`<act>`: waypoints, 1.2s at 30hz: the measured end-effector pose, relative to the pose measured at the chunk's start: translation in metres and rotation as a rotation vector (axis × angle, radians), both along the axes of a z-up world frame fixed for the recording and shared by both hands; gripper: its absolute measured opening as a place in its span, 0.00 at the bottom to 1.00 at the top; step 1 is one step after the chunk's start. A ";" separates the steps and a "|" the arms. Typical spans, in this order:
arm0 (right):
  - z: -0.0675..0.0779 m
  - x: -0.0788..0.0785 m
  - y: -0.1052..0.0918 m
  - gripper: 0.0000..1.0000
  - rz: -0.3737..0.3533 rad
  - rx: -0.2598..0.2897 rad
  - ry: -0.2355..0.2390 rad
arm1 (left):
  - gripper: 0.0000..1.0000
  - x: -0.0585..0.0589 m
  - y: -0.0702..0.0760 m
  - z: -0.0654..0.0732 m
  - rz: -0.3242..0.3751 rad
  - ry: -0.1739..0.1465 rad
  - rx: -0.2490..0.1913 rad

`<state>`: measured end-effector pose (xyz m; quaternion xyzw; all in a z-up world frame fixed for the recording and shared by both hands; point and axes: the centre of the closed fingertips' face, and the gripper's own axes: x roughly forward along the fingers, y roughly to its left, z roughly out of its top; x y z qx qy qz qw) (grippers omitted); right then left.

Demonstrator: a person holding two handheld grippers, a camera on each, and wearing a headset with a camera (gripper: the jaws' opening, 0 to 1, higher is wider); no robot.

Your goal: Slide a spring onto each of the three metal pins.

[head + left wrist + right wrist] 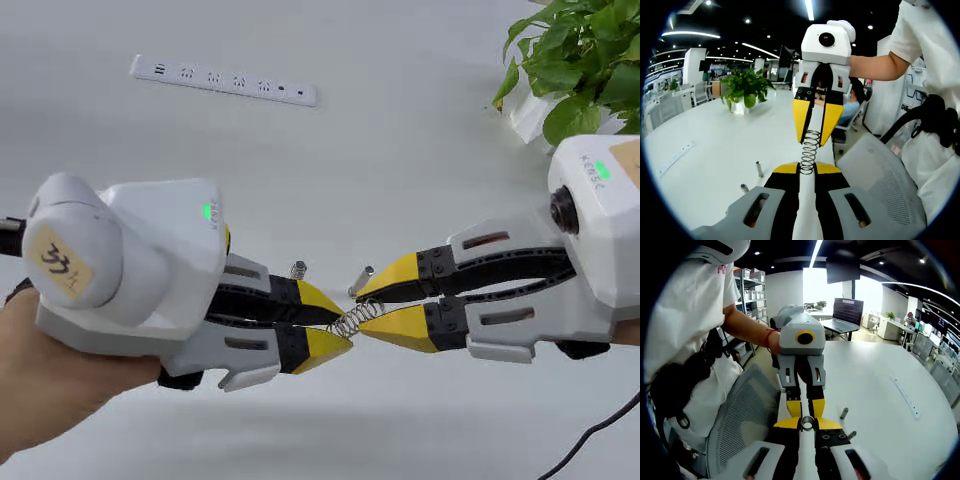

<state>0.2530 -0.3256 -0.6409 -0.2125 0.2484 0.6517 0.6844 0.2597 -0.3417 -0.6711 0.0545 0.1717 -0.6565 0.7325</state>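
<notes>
A short coil spring (358, 317) hangs in the air between the two grippers. My left gripper (345, 327) is shut on its left end and my right gripper (362, 312) pinches the other end. From the left gripper view the spring (809, 152) rises out of my left gripper (807, 169) into the right gripper (812, 141). The right gripper view looks along the spring (807, 423), which sits in my right gripper (807, 424). Two metal pins (298, 269) (361, 280) rest on the table just behind. The left pin seems to carry a coil.
A white power strip (223, 80) lies at the back of the white table (400, 150). A potted plant (580, 60) stands at the back right, and a black cable (590, 440) runs along the front right. A grey mesh chair (890, 185) stands beside the table.
</notes>
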 end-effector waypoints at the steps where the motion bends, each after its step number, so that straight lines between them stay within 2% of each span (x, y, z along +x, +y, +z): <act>1: 0.000 -0.001 0.000 0.06 0.002 0.000 -0.001 | 0.06 0.000 0.000 0.000 -0.001 -0.002 -0.001; 11: 0.002 -0.004 0.000 0.06 -0.001 -0.004 0.015 | 0.06 -0.002 -0.001 0.001 -0.005 -0.002 -0.009; 22: 0.001 -0.004 0.000 0.09 0.014 -0.036 0.019 | 0.06 -0.001 -0.003 0.005 -0.001 -0.008 -0.024; 30: 0.000 0.000 -0.002 0.11 0.042 -0.091 0.006 | 0.06 0.000 -0.003 0.006 0.000 -0.012 -0.031; 33: -0.001 0.002 -0.003 0.12 0.079 -0.142 -0.013 | 0.06 0.001 -0.003 0.006 0.000 -0.010 -0.031; 36: -0.003 0.001 -0.001 0.12 0.114 -0.181 -0.011 | 0.06 0.001 -0.003 0.006 0.001 -0.009 -0.026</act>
